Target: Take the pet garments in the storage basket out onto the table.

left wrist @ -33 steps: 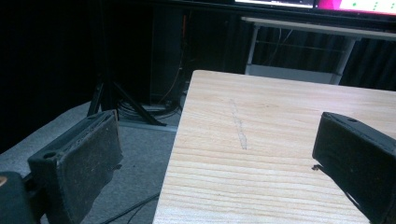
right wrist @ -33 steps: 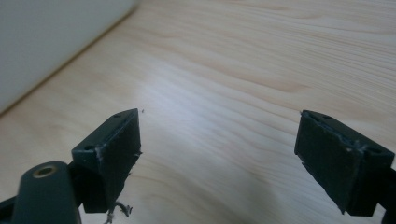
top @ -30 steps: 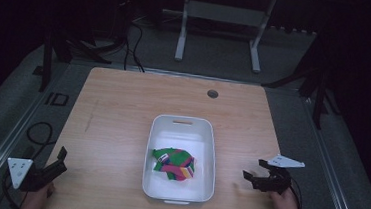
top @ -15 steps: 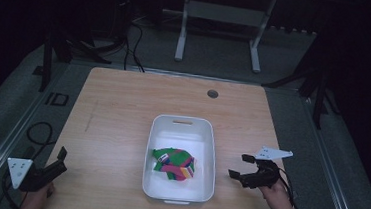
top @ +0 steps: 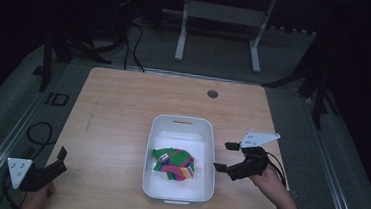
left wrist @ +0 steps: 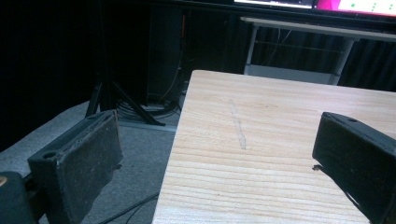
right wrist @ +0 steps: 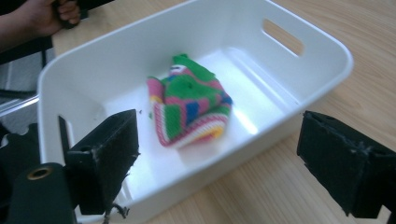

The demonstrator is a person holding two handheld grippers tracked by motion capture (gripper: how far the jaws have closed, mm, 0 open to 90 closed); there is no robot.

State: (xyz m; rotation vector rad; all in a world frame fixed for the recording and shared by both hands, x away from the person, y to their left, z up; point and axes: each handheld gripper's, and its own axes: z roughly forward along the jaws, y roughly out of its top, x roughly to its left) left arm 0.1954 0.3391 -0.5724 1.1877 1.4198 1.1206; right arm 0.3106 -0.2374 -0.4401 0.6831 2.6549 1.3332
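striped knit cloth (top: 174, 163), in green, pink, blue and yellow, lies bunched in the near half of the white bin (top: 182, 123), which sits in the middle of the wooden worktop (top: 117, 114). the right gripper (top: 223, 155) hovers just beside the bin's right wall, its fingers (right wrist: 343, 163) spread wide with nothing between them and aimed across the rim toward the cloth, as the right gripper view shows. the left gripper (top: 60, 159) rests at the near left corner of the worktop, well apart from the bin, its fingers (left wrist: 91, 156) also spread and empty. the likeliest trouble, judging from this pose, is the bin wall: one finger sits low against the outside of the rim, so a straight push inward could shove or tip the light plastic bin instead of clearing it, and nothing braces the bin since the other gripper is far off. the cloth is soft and loosely bunched, so a shallow pinch may catch a single fold and let the rest unfurl or slip back. closing too deep could press the fingers against the slick bin floor and drag the whole bin. lifting before the cloth clears the rim could snag it on the wall and pull the bin along.
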